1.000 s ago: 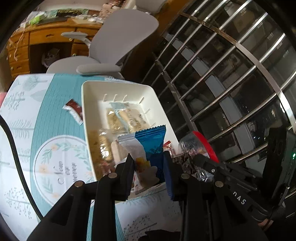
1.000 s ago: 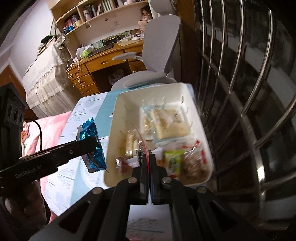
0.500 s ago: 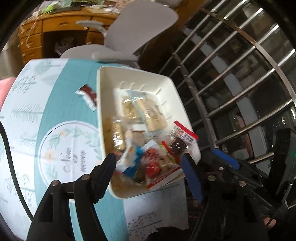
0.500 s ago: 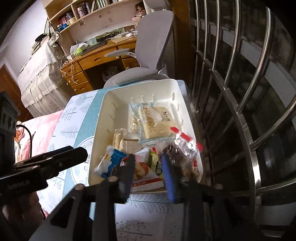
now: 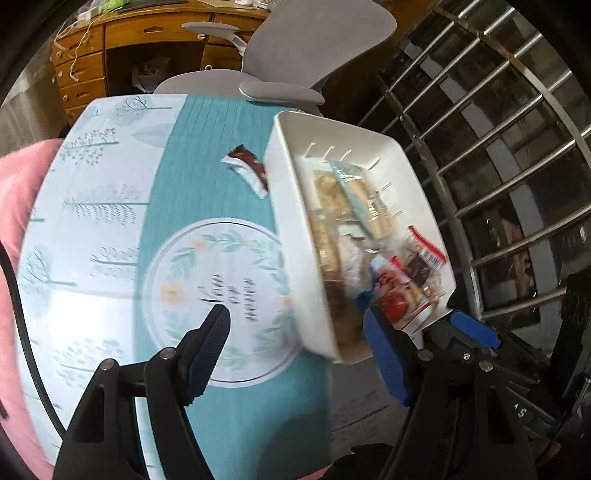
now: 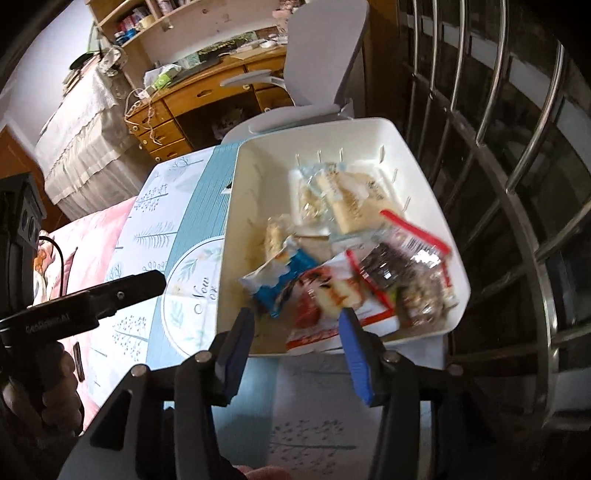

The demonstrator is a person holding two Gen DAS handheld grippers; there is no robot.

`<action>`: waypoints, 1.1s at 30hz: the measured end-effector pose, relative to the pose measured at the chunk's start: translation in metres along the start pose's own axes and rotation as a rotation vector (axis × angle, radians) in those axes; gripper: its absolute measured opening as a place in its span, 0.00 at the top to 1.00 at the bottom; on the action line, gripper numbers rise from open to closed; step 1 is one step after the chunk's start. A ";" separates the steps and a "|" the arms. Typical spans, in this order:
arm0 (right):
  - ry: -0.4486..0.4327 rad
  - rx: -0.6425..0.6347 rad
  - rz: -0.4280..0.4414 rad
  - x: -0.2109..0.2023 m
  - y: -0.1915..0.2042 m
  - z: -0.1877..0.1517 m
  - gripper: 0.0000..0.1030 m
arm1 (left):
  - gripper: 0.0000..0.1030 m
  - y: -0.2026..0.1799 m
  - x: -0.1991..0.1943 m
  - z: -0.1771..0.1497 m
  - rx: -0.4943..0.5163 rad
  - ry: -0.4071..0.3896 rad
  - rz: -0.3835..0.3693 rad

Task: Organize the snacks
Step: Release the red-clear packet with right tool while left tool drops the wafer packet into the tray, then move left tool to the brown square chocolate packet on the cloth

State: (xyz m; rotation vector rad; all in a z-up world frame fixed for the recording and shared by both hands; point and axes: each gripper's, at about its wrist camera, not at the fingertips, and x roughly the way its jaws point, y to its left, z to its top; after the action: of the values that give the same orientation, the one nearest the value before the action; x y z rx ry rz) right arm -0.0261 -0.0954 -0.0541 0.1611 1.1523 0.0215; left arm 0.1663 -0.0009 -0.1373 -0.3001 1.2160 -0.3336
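Observation:
A white plastic bin (image 5: 284, 206) (image 6: 236, 206) sits at the table's right edge and holds several snack packets. A blue-and-white packet (image 6: 280, 277) and a red-topped clear bag (image 6: 410, 258) lie at its near end. One dark red packet (image 5: 247, 168) lies on the tablecloth left of the bin. My left gripper (image 5: 295, 339) is open and empty, near the bin's near left corner. My right gripper (image 6: 295, 332) is open and empty, just before the bin's near wall.
The table wears a teal and white cloth (image 5: 177, 206) with a round print. A grey office chair (image 5: 280, 62) and a wooden desk (image 5: 129, 33) stand behind it. A metal window grille (image 5: 498, 155) runs along the right. Pink bedding (image 6: 88, 236) lies left.
Both grippers opened and let their packets drop into the bin. The left gripper then swung left, away from the bin, and the right one backed off a little.

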 end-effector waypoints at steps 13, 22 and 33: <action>-0.141 0.307 -0.033 0.026 0.064 -0.008 0.41 | 0.27 0.068 -0.007 0.050 0.317 0.130 0.013; -0.187 0.351 -0.109 0.042 0.088 0.004 0.40 | 0.27 0.078 0.018 0.105 0.554 0.142 0.000; -0.204 0.270 -0.153 0.062 0.092 0.018 0.38 | 0.27 0.064 0.071 0.157 0.775 0.188 -0.073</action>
State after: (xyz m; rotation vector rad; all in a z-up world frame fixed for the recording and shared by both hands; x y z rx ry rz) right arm 0.0219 -0.0008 -0.0908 0.3074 0.9574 -0.2810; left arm 0.3425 0.0355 -0.1737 0.3660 1.1691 -0.8759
